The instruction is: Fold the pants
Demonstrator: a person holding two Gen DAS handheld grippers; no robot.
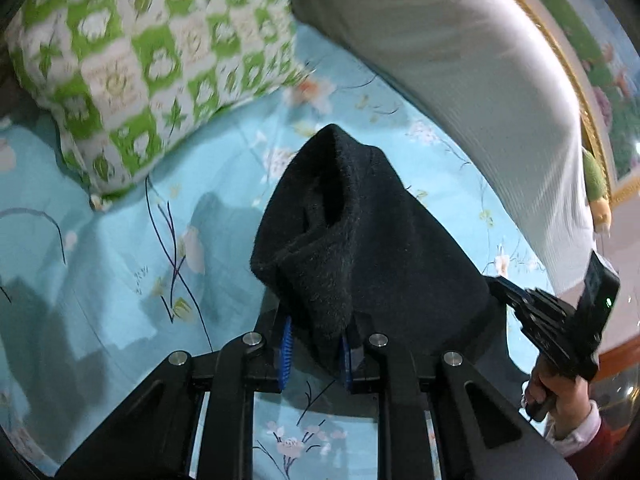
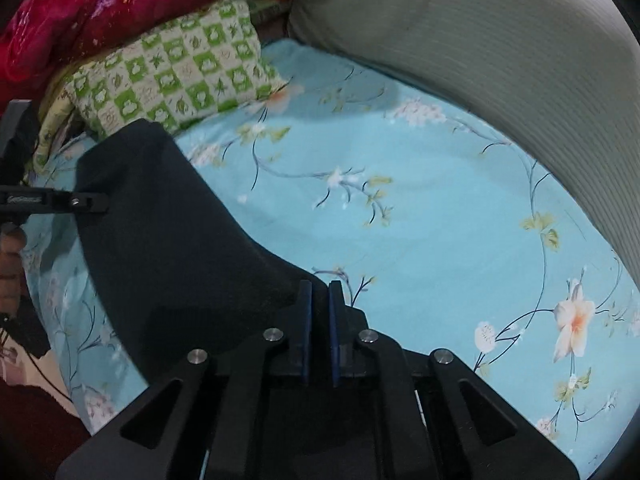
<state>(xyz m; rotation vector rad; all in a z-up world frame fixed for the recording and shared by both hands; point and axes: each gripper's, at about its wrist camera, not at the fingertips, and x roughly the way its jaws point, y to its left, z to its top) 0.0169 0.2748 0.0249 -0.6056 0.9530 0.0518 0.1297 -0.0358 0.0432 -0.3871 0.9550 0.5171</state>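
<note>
Black pants (image 1: 360,240); light-blue floral sheet (image 2: 400,220); green-white checked pillow (image 1: 140,60); crimson, possibly floral, quilt (image 2: 80,12).

Black pants (image 1: 360,240) hide the left tool's (image 1: 318,344) tips, seemingly clamped.

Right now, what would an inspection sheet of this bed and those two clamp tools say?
Surface: blue floral bedsheet, wrinkled.
Job's things: black pants, lifted off the sheet and held at two spots.
Clutter: green checked pillow; grey-white bolster; red quilt at the back.
Grippers: left gripper shut on the pants; right gripper shut on the pants.
Cables: a thin dark cord near the left hand.
Surroundings: flowered picture with a gold frame.
</note>
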